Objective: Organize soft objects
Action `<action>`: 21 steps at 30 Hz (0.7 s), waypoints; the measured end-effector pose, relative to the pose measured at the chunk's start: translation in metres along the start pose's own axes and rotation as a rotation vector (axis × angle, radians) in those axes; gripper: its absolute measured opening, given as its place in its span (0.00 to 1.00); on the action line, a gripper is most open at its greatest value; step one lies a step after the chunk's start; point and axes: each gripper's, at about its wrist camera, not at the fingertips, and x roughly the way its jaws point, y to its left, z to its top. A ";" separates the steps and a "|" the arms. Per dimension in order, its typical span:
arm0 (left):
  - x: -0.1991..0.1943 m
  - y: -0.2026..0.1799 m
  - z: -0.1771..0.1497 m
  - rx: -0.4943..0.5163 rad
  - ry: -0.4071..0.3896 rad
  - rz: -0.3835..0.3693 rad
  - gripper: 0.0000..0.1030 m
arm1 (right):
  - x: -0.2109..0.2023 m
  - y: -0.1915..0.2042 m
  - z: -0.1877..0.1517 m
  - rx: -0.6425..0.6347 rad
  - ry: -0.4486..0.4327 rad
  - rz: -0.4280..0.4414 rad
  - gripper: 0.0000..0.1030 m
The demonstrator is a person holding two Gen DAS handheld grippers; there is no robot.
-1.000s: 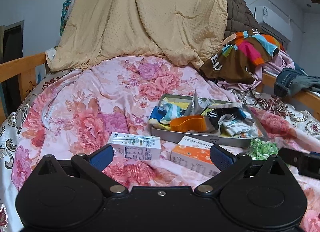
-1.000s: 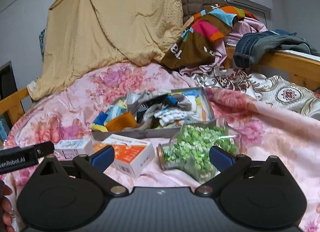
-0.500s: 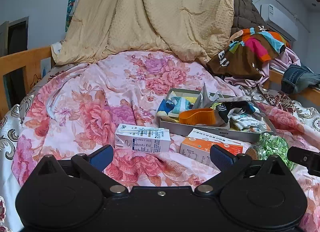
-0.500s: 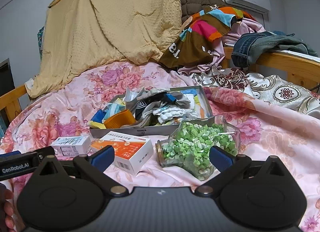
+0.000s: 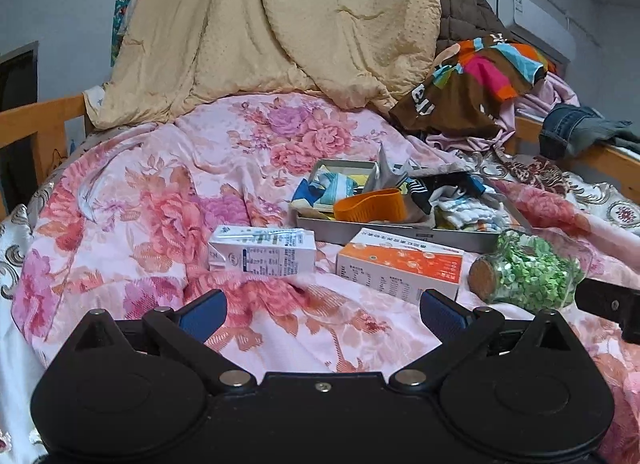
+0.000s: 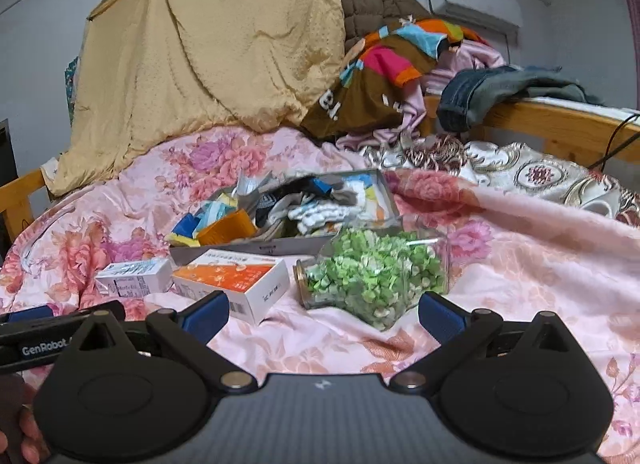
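Our left gripper (image 5: 322,314) hangs low over the bed (image 5: 132,224) with its fingers (image 5: 202,314) spread wide, holding and touching nothing. Ahead of it, slightly left, the carton (image 5: 262,252) lies on its side, long axis across our view; ahead and to the right lies the orange box (image 5: 400,266), also crosswise. Behind both sits the tray (image 5: 384,230), heaped with socks (image 5: 464,216) and other small cloth pieces, which we judge to be the soft things to sort. It lies well ahead of both grippers, long side toward us. The jar (image 6: 372,276) of green bits lies on its side directly before our right gripper (image 6: 322,314), whose fingers (image 6: 440,318) are likewise released and empty. The right looks nearer the tray, though the jar blocks a straight reach.
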 end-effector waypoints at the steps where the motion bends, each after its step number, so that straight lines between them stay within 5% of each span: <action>1: -0.001 0.002 -0.001 -0.005 -0.004 -0.011 0.99 | -0.001 0.001 -0.001 -0.005 -0.008 0.000 1.00; 21: 0.001 0.015 -0.004 -0.070 -0.050 -0.057 0.99 | 0.011 0.007 -0.006 -0.033 -0.023 0.002 1.00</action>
